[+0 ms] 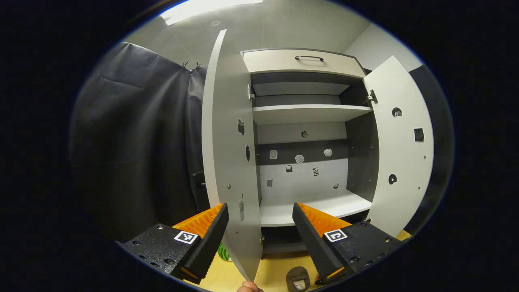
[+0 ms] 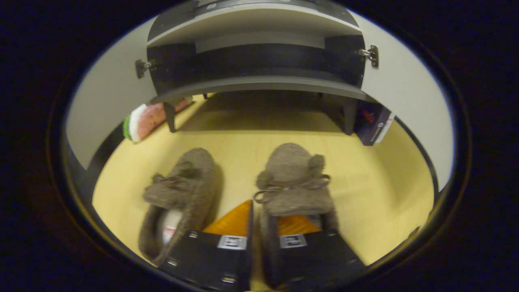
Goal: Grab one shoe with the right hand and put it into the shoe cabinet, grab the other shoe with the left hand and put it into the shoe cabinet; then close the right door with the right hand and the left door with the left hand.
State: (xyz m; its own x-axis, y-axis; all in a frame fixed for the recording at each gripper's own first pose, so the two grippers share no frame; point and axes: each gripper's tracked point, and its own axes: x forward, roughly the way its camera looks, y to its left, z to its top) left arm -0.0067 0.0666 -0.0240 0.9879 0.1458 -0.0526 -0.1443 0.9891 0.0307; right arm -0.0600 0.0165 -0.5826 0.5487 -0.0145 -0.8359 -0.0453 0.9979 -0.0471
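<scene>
Two brown fuzzy shoes lie side by side on the wooden floor in front of the cabinet (image 2: 259, 85) in the right gripper view. My right gripper (image 2: 263, 215) is down at the right shoe (image 2: 294, 182). One finger is inside its opening and the other is outside, and both press on its side wall. The left shoe (image 2: 182, 190) lies free beside it. My left gripper (image 1: 259, 207) is held up, open and holding nothing, facing the open cabinet (image 1: 308, 113). Its left door (image 1: 227, 134) and right door (image 1: 401, 154) both stand open, and its lower shelf (image 1: 312, 207) is bare.
A watermelon-patterned item (image 2: 142, 119) lies under the cabinet's left leg, and a dark box (image 2: 373, 121) stands by the right leg. A drawer with a handle (image 1: 309, 58) tops the cabinet. Black cloth (image 1: 134, 142) hangs to the left. A shoe heel (image 1: 298, 279) shows below the left gripper.
</scene>
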